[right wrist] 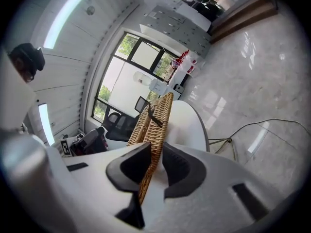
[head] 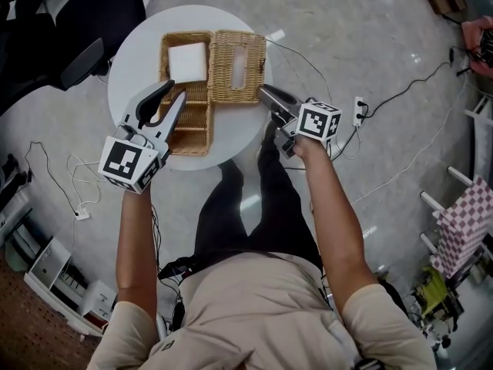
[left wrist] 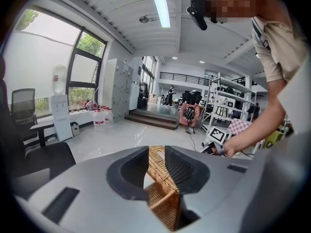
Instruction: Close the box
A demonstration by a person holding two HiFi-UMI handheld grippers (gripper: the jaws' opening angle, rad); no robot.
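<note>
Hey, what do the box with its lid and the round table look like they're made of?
Box and lid: woven wicker or rattan, tan and matte; the interlaced strands show clearly in both gripper views. Round table: smooth white top with little gloss, probably laminate or painted board, though the look leaves that open.

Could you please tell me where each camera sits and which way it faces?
Head view: on the head, steeply down at wicker box, white table; arms show.
Left gripper view: on left gripper, along tongs straddling a box wall.
Right gripper view: on right gripper, along tongs gripping the wicker lid.
All show the wicker box.
</note>
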